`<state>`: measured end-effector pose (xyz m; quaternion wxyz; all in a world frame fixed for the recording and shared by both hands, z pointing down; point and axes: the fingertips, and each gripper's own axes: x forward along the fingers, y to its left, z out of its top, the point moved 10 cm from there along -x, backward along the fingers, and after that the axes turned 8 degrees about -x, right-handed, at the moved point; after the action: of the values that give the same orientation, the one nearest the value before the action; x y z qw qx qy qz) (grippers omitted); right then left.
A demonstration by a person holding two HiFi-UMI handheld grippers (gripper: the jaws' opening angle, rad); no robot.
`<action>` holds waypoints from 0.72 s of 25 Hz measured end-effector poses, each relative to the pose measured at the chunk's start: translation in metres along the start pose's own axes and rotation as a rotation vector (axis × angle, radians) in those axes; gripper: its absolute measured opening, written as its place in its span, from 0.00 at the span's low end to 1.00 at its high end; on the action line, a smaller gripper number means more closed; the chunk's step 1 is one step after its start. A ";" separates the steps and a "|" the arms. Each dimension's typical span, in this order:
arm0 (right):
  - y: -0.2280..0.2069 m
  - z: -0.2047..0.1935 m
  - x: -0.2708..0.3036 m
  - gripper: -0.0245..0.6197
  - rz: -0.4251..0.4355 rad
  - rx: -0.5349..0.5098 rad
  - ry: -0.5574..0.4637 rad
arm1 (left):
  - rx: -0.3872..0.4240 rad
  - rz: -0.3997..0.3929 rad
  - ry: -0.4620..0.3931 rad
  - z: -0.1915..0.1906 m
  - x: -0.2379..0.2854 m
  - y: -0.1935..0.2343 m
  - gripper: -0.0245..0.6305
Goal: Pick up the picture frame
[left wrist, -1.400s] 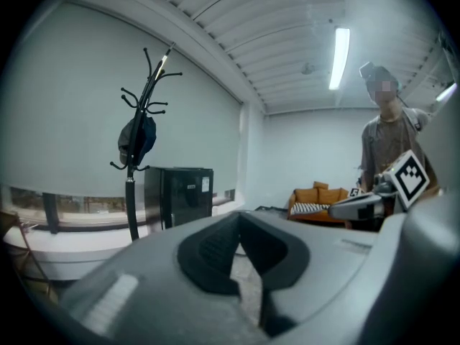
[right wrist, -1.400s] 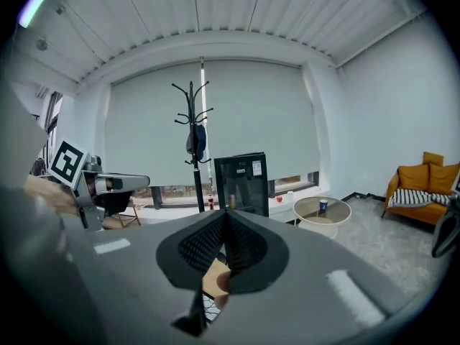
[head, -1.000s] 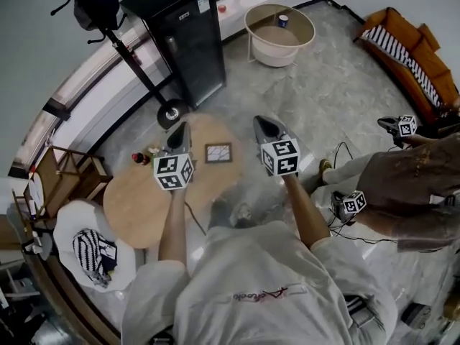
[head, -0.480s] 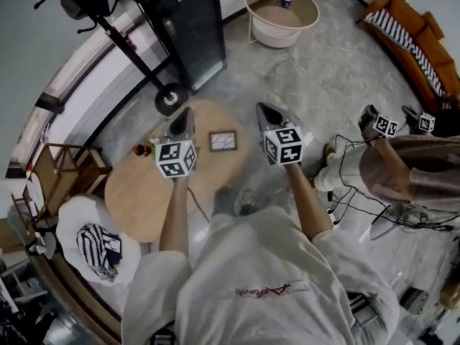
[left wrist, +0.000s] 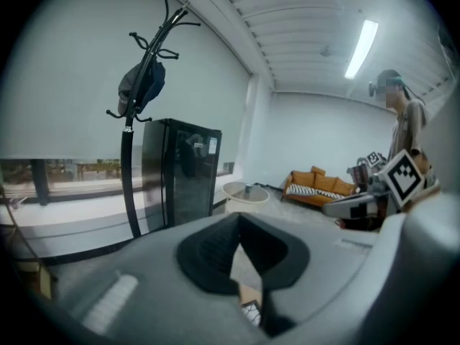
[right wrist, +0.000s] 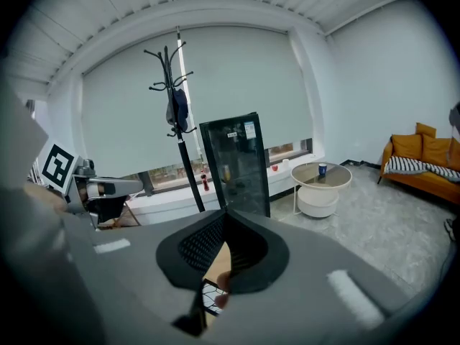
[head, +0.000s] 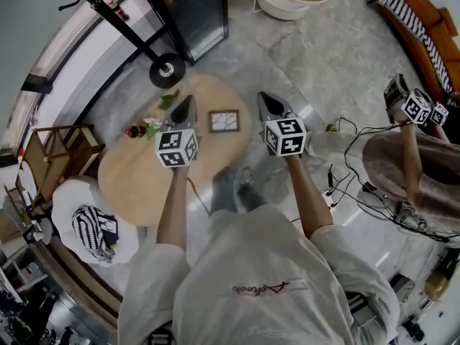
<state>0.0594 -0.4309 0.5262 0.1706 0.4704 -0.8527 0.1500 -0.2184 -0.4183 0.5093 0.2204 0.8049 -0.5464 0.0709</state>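
So the picture frame point(head: 223, 121) is lying flat on the round wooden desk point(head: 144, 185), on the far half of the desk from the person and towards its right side. Nothing is touching it.

Both grippers are up in the air above desk level, pointing forward rather than down. From the head view, the left gripper point(head: 187, 100) hangs over the desk itself, and the right gripper point(head: 264, 96) hangs about over the desk's right edge. Each one has its jaws pinched together at the tips with nothing between them. You just get a sliver of desk and frame showing through the gap lower down in each gripper view.

The bit that matters: the frame sits between the two grippers and well below both, so the approach is mostly a drop down to the desk. Its long side runs roughly across, from one gripper towards the other. The left one looks slightly nearer, but honestly it's close to a tie.

My guess is nothing has really started yet. Whichever gripper goes will need to tip downward and spread its jaws first. A flat frame on a desk probably means catching it by an edge.
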 end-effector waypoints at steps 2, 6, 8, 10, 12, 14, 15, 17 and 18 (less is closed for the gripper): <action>0.000 -0.014 0.015 0.05 0.001 0.014 0.028 | -0.020 0.002 0.022 -0.013 0.010 0.010 0.04; 0.001 -0.051 0.038 0.05 0.002 0.042 0.083 | -0.049 0.005 0.073 -0.049 0.026 0.029 0.04; 0.003 -0.072 0.047 0.05 0.000 0.059 0.111 | -0.066 0.009 0.095 -0.069 0.031 0.039 0.04; 0.006 -0.089 0.055 0.05 -0.001 0.073 0.138 | -0.082 0.012 0.115 -0.086 0.037 0.048 0.04; 0.007 -0.104 0.064 0.05 -0.001 0.082 0.162 | -0.095 0.012 0.134 -0.100 0.044 0.056 0.04; 0.006 -0.123 0.072 0.05 -0.004 0.090 0.183 | -0.104 0.010 0.157 -0.119 0.052 0.062 0.04; 0.006 -0.134 0.076 0.05 -0.005 0.094 0.195 | -0.110 0.008 0.171 -0.130 0.055 0.064 0.04; 0.007 -0.156 0.086 0.05 -0.003 0.102 0.219 | -0.124 0.006 0.201 -0.154 0.062 0.072 0.04; 0.008 -0.165 0.092 0.05 -0.002 0.107 0.230 | -0.131 0.007 0.217 -0.164 0.066 0.077 0.04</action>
<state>0.0315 -0.4268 0.7132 0.2419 0.4595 -0.8178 0.2483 -0.2417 -0.4269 0.7006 0.3299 0.7745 -0.5256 0.1226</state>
